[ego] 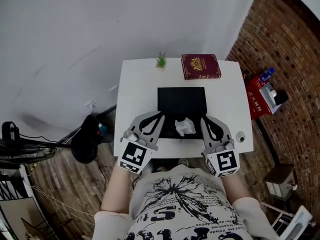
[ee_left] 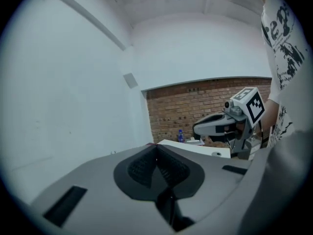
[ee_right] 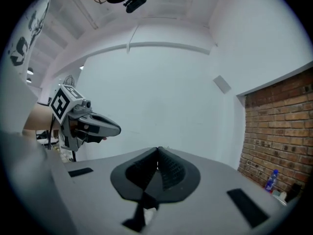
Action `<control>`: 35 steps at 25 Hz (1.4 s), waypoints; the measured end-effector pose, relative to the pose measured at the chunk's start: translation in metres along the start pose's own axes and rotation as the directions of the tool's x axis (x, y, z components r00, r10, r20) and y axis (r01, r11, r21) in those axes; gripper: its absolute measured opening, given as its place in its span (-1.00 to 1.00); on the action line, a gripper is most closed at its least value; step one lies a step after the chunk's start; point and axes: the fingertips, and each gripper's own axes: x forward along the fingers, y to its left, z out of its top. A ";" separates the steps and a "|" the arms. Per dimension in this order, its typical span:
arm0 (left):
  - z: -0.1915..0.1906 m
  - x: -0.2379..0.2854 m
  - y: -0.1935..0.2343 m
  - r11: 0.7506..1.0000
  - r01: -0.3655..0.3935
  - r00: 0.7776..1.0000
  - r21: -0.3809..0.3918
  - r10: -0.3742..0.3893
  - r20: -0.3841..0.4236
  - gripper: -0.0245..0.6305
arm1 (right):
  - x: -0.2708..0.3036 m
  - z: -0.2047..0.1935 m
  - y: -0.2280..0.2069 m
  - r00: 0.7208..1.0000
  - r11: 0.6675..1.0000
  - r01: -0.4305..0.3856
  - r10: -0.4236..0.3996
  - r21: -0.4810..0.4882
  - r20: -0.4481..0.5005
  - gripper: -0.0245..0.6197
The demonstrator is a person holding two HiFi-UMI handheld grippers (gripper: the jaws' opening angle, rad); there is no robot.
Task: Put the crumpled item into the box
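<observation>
a white desk (ego: 136,91) stands against a pale wall, with brick to its right. a flat black box (ego: 181,100) lies at the middle of the desk. the left gripper (ego: 159,115) reaches in from the near left and the right gripper (ego: 204,119) from the near right, their tips just beside the box's near corners. each gripper's own view shows its jaws pressed together with nothing between them. a dark red book (ego: 200,66) lies at the far right of the desk, just beyond the box. the white crumpled item (ego: 185,126) sits at the near edge of the box's dark outline, between the two grippers and held by neither; whether it is inside the box cannot be told. a small green plant (ego: 161,60) stands at the far edge, left of the book.
</observation>
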 end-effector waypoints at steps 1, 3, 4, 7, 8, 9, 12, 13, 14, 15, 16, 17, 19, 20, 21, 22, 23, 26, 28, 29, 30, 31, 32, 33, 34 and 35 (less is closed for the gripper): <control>0.005 -0.009 0.005 1.000 -0.027 0.999 -0.008 0.027 0.025 -0.88 | 0.000 0.005 0.004 1.000 1.000 -0.003 0.003 -0.012 0.007 -0.88; 0.012 -0.028 0.015 0.996 -0.086 0.994 -0.028 0.087 0.069 -0.88 | -0.002 0.013 0.010 1.000 1.000 -0.006 0.007 -0.026 0.019 -0.88; 0.014 -0.037 0.020 0.993 -0.113 0.989 -0.044 0.117 0.092 -0.88 | -0.003 0.016 0.012 1.000 1.000 -0.006 0.007 -0.030 0.024 -0.88; 0.012 -0.060 0.027 0.983 -0.155 0.981 -0.100 0.165 0.104 -0.88 | -0.007 0.022 0.018 0.999 0.999 -0.004 0.005 -0.043 0.032 -0.88; 0.014 -0.065 0.028 0.981 -0.161 0.978 -0.111 0.174 0.113 -0.88 | -0.009 0.023 0.019 0.999 0.999 -0.002 0.003 -0.047 0.034 -0.88; 0.018 -0.069 0.029 0.978 -0.167 0.973 -0.122 0.183 0.138 -0.88 | -0.010 0.024 0.020 0.999 0.999 0.002 0.000 -0.050 0.035 -0.88; 0.029 -0.075 0.029 0.976 -0.165 0.960 -0.141 0.192 0.202 -0.88 | -0.015 0.025 0.021 0.999 0.999 0.013 -0.011 -0.050 0.039 -0.88; 0.028 -0.076 0.028 0.977 -0.160 0.963 -0.138 0.186 0.197 -0.88 | -0.015 0.025 0.022 0.999 0.999 0.013 -0.011 -0.047 0.040 -0.88; 0.027 -0.077 0.027 0.979 -0.154 0.967 -0.134 0.177 0.183 -0.88 | -0.016 0.025 0.023 0.999 0.999 0.010 -0.009 -0.043 0.039 -0.88; 0.025 -0.077 0.027 0.980 -0.148 0.971 -0.130 0.169 0.168 -0.88 | -0.016 0.026 0.024 0.999 0.999 0.005 -0.004 -0.039 0.039 -0.88; 0.024 -0.076 0.027 0.982 -0.142 0.975 -0.123 0.160 0.153 -0.88 | -0.016 0.026 0.025 0.999 0.999 -0.001 0.003 -0.035 0.040 -0.88; 0.024 -0.075 0.027 0.984 -0.138 0.977 -0.116 0.154 0.147 -0.88 | -0.015 0.027 0.026 0.999 0.999 -0.007 0.009 -0.033 0.043 -0.88; 0.032 -0.072 0.029 0.984 -0.136 0.971 -0.113 0.155 0.184 -0.88 | -0.014 0.031 0.028 0.999 0.999 -0.016 0.018 -0.041 0.049 -0.88; 0.037 -0.071 0.029 0.984 -0.135 0.966 -0.112 0.156 0.208 -0.88 | -0.014 0.032 0.028 0.999 0.999 -0.017 0.020 -0.048 0.049 -0.88; 0.040 -0.070 0.028 0.985 -0.135 0.962 -0.111 0.157 0.222 -0.88 | -0.015 0.032 0.027 0.999 0.998 -0.015 0.018 -0.053 0.048 -0.88; 0.042 -0.070 0.028 0.985 -0.134 0.961 -0.112 0.157 0.229 -0.88 | -0.015 0.032 0.026 0.999 0.998 -0.011 0.014 -0.056 0.046 -0.88; 0.043 -0.069 0.028 0.984 -0.135 0.959 -0.117 0.159 0.233 -0.88 | -0.015 0.032 0.024 0.999 0.998 -0.007 0.009 -0.055 0.045 -0.88; 0.046 -0.067 0.031 0.983 -0.135 0.958 -0.121 0.161 0.238 -0.88 | -0.010 0.033 0.021 0.999 0.999 0.000 0.002 -0.051 0.046 -0.88; 0.047 -0.065 0.031 0.984 -0.133 0.959 -0.118 0.158 0.235 -0.88 | -0.010 0.032 0.018 0.999 0.999 0.006 -0.004 -0.051 0.043 -0.88; 0.046 -0.064 0.032 0.984 -0.133 0.960 -0.120 0.158 0.232 -0.88 | -0.010 0.031 0.017 0.999 0.999 0.010 -0.008 -0.049 0.041 -0.88; 0.045 -0.063 0.033 0.983 -0.134 0.961 -0.122 0.159 0.226 -0.88 | -0.009 0.031 0.015 0.999 0.999 0.013 -0.011 -0.048 0.040 -0.88; 0.044 -0.061 0.034 0.983 -0.136 0.962 -0.125 0.161 0.221 -0.88 | -0.008 0.030 0.014 0.999 0.999 0.014 -0.012 -0.049 0.039 -0.88; 0.043 -0.059 0.035 0.982 -0.138 0.963 -0.127 0.163 0.215 -0.88 | -0.006 0.030 0.013 0.999 0.999 0.015 -0.013 -0.052 0.038 -0.88; 0.043 -0.058 0.036 0.982 -0.139 0.964 -0.128 0.164 0.211 -0.88 | -0.005 0.030 0.011 0.999 0.999 0.018 -0.016 -0.051 0.039 -0.88; 0.043 -0.056 0.037 0.982 -0.138 0.964 -0.129 0.163 0.209 -0.88 | -0.004 0.029 0.009 0.999 0.999 0.022 -0.020 -0.047 0.040 -0.88; 0.043 -0.055 0.037 0.982 -0.137 0.965 -0.129 0.162 0.207 -0.88 | -0.003 0.029 0.007 0.999 0.999 0.027 -0.025 -0.041 0.043 -0.88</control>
